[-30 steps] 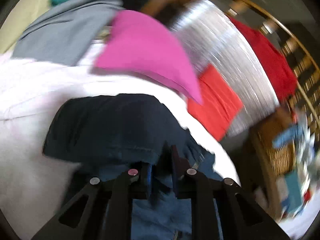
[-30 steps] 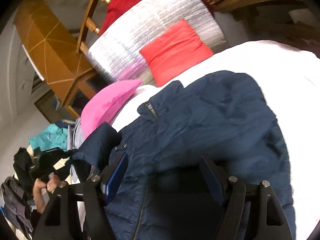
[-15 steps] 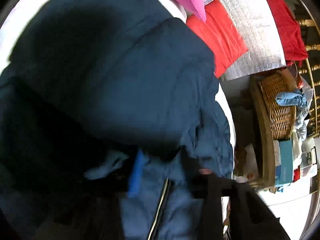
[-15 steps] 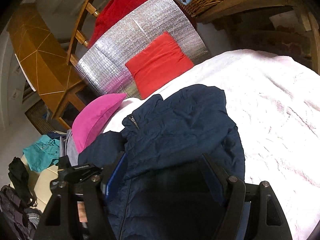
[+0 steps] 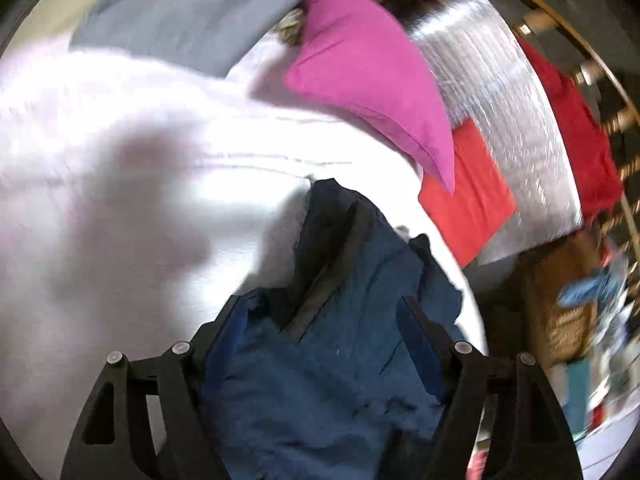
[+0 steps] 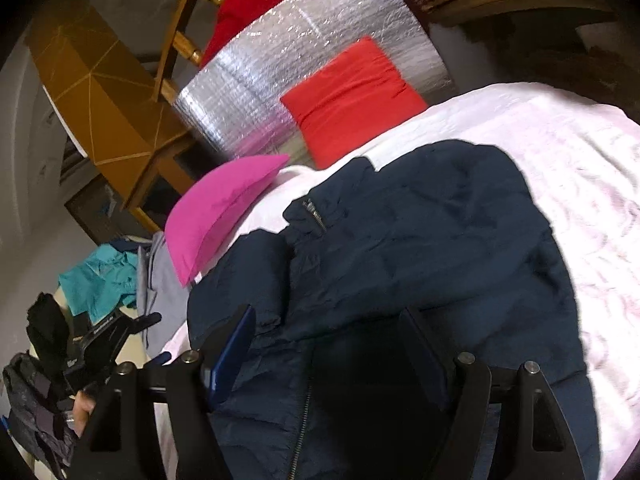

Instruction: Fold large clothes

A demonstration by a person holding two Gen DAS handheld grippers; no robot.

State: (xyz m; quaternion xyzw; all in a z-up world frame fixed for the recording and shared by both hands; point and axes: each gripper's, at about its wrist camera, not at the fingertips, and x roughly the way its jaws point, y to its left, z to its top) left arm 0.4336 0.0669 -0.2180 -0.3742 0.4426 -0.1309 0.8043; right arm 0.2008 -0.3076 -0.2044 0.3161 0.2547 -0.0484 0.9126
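Mid-fold on navy puffer jacket (image 6: pixel 420 240), sleeve probably just laid over. Left gripper (image 5: pixel 324 320) opening, fabric loose between jaws; right gripper (image 6: pixel 328 332) spread, empty. Next: regrip edge.

Navy jacket (image 6: pixel 420 240) with a silver zip – on a white bedspread (image 6: pixel 560 160). Pink pillow (image 6: pixel 216 212), red cushion (image 6: pixel 348 96), shiny silver quilted mat (image 6: pixel 288 52) behind. Far left – grey cloth (image 5: pixel 192 12), teal garment (image 6: pixel 96 280). Black grippers, blue pads.

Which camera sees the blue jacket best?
The right wrist view: the jacket lies spread on the white bed, sharp, zip showing. The left wrist view shows only a blurred, bunched part of it.
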